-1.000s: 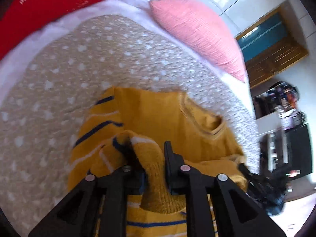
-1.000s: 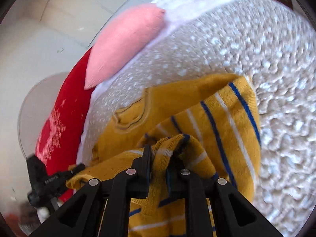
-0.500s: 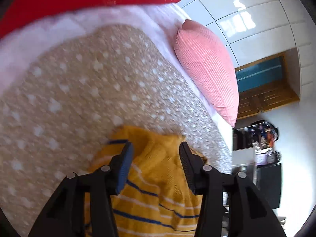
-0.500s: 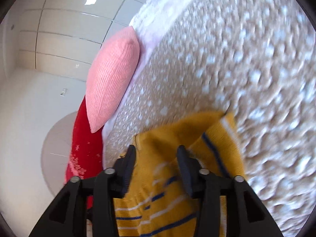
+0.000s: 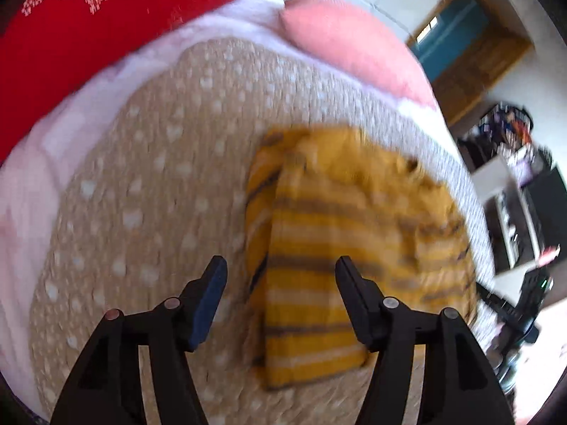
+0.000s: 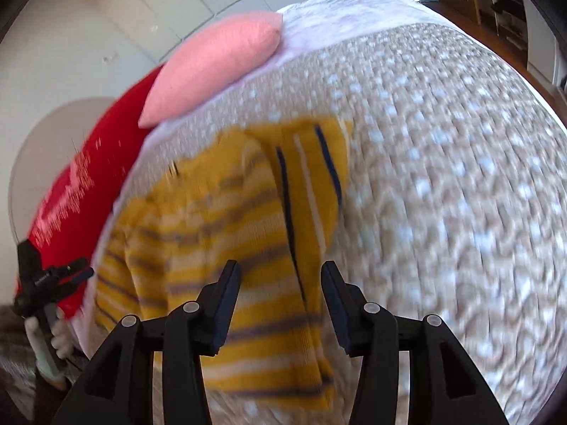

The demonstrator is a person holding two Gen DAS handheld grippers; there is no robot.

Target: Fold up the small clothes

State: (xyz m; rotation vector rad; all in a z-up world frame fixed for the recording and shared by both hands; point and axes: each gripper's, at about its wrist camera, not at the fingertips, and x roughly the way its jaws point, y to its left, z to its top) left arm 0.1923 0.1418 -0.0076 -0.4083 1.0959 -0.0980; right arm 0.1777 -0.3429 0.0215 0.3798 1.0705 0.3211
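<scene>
A small mustard-yellow sweater (image 5: 340, 241) with blue and white stripes lies folded on the beige dotted blanket (image 5: 149, 184). It also shows in the right wrist view (image 6: 226, 233), with one striped sleeve folded across it. My left gripper (image 5: 280, 269) is open and empty, held above the sweater's near left edge. My right gripper (image 6: 280, 272) is open and empty, held above the sweater's near part. Both views are blurred by motion.
A pink pillow (image 5: 354, 42) and a red patterned pillow (image 5: 88, 21) lie at the head of the bed; both show in the right wrist view, pink (image 6: 212, 67) and red (image 6: 71, 184). A wooden door (image 5: 471, 42) and dark shelving (image 5: 514, 191) stand beyond the bed.
Both grippers were shut on sweater fabric a second ago. They have opened, let it go and drawn back. The sweater now lies folded on the blanket.
</scene>
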